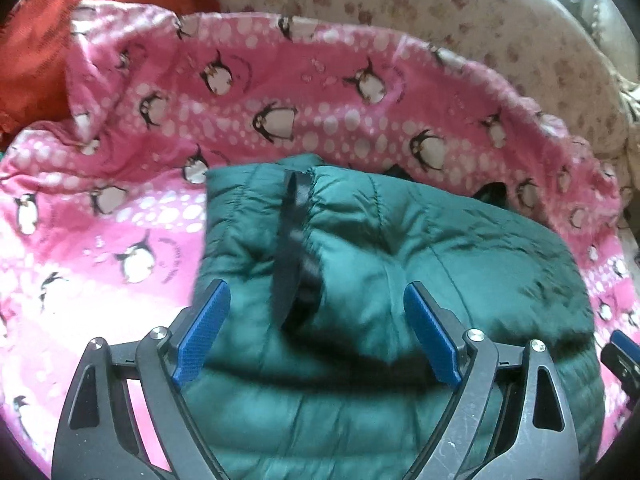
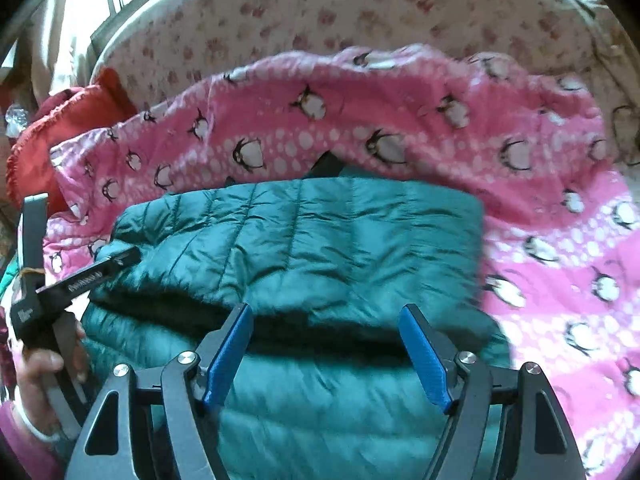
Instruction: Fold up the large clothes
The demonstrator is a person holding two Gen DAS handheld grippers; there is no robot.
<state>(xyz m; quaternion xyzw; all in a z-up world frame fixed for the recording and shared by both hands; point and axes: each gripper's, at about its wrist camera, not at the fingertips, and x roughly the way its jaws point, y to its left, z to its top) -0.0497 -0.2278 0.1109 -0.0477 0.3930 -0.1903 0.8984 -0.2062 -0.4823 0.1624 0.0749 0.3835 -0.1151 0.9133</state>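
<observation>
Jaws: both released above green jacket (image 1: 400, 280) | around: penguin blanket (image 1: 120, 220), red cloth (image 1: 36, 60), floral sheet (image 1: 440, 8)

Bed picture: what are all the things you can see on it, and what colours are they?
puffy jacket: one, dark green, folded, lying on the blanket.
penguin blanket: one, pink with white dots, under the jacket.
flowered sheet: one, cream, beyond the blanket.
red cloth: one, at the blanket's far left corner.
left gripper: one, black with blue pads, open above the jacket.
right gripper: one, same colours, open above the jacket.
hand: one, holding the left gripper.
</observation>
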